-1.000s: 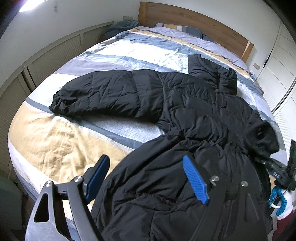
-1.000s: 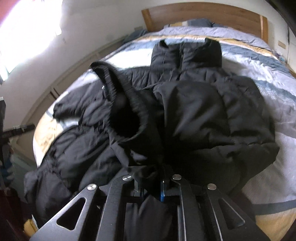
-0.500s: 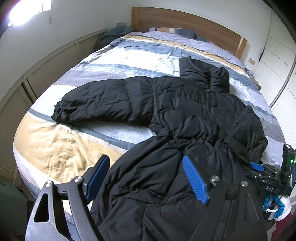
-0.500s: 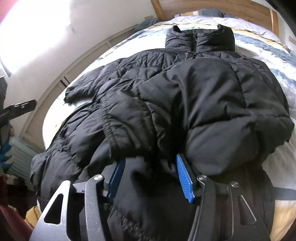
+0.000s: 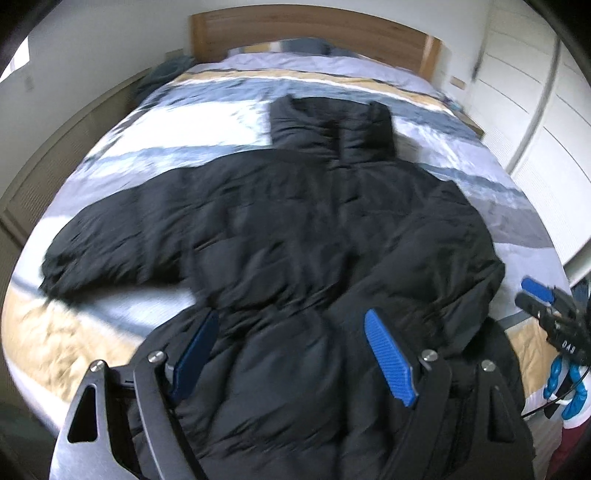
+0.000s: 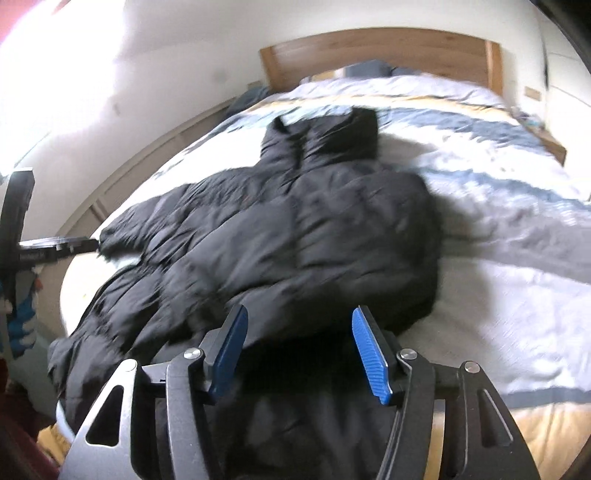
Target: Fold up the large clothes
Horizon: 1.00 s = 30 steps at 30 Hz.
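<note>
A black puffer jacket (image 5: 295, 236) lies on the bed with its collar (image 5: 328, 129) toward the headboard. One sleeve (image 5: 110, 243) stretches out to the left. The other sleeve (image 6: 351, 251) lies folded across the jacket's front. My left gripper (image 5: 291, 317) hovers open above the jacket's lower half, with nothing between its blue pads. My right gripper (image 6: 299, 310) stands open just above the folded sleeve's near edge, its pads clear of the fabric. In the left wrist view the right gripper (image 5: 539, 295) shows at the right edge. Both views are blurred.
The bed (image 5: 498, 206) has a striped blue, white and tan duvet, a wooden headboard (image 5: 314, 33) and pillows. A panelled wall (image 5: 48, 155) runs along the left side. White wardrobe doors (image 5: 535, 96) stand to the right. Bare duvet (image 6: 498, 258) lies right of the jacket.
My right gripper opened and let go of the sleeve, which now lies across the jacket's front. It then drew back. My left gripper moved right, to above the jacket's middle.
</note>
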Motion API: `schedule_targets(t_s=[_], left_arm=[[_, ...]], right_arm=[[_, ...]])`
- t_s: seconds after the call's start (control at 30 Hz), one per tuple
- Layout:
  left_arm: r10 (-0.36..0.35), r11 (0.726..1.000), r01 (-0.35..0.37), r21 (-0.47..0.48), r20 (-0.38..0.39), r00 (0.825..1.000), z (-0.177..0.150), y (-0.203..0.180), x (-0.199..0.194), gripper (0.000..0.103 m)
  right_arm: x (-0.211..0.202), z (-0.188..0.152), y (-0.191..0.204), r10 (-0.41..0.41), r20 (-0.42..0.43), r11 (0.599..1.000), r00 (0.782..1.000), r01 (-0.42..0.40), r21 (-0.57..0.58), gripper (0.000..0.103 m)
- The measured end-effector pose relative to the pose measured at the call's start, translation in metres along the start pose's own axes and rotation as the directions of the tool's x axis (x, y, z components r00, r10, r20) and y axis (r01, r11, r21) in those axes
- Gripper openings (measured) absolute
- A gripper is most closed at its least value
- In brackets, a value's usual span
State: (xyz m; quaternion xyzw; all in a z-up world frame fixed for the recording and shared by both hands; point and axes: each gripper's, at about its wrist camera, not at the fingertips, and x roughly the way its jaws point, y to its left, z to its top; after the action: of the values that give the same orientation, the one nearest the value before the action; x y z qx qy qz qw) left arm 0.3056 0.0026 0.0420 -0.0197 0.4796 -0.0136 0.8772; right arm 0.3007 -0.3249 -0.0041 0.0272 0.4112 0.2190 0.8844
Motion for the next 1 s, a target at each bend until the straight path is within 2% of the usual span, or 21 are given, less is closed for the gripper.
schedule_targets(t_s=[0.1,0.3,0.43,0.57,0.67,0.8,0.9,1.0], left_arm=[[-0.040,0.999,0.041,0.023,-0.011,0.999,0.021,-0.032,0.026,0.081],[-0.037,0.998,0.038,0.057,-0.018,0.999,0.050,-0.081,0.091,0.081],[-0.014,1.000,0.016,0.024,-0.055,0.998,0.045,-0.085,0.136,0.081],[-0.056,0.998,0.053,-0.031,-0.106,0.993,0.027,-0.068,0.169,0.082],[-0.105,0.992,0.097,-0.077,-0.107,0.989,0.025,-0.053,0.169,0.082],[-0.079,0.995,0.073,-0.068,-0.088,0.993,0.025,-0.041,0.148,0.082],[-0.055,0.998,0.054,-0.028,-0.023,0.998,0.019,-0.041,0.121,0.081],[-0.063,0.998,0.063,-0.009,-0.032,0.997,0.013,-0.039,0.117,0.082]], right_arm=[[0.008,0.017,-0.017,-0.015,0.022,1.000,1.000,0.015,0.006,0.059],[0.043,0.037,-0.035,0.009,0.027,1.000,1.000,-0.009,0.001,0.059],[0.075,0.032,-0.045,0.014,-0.015,1.000,1.000,-0.014,-0.009,0.061],[0.099,0.018,-0.053,0.021,-0.045,1.000,0.999,-0.021,-0.003,0.064],[0.105,0.010,-0.059,0.029,-0.053,1.000,0.998,-0.028,0.011,0.064],[0.101,0.009,-0.058,-0.025,-0.074,1.000,0.997,0.024,-0.006,0.063],[0.085,0.014,-0.046,-0.085,-0.064,0.996,0.994,0.084,-0.023,0.063],[0.071,0.015,-0.025,-0.073,-0.035,0.996,0.997,0.072,-0.046,0.063]])
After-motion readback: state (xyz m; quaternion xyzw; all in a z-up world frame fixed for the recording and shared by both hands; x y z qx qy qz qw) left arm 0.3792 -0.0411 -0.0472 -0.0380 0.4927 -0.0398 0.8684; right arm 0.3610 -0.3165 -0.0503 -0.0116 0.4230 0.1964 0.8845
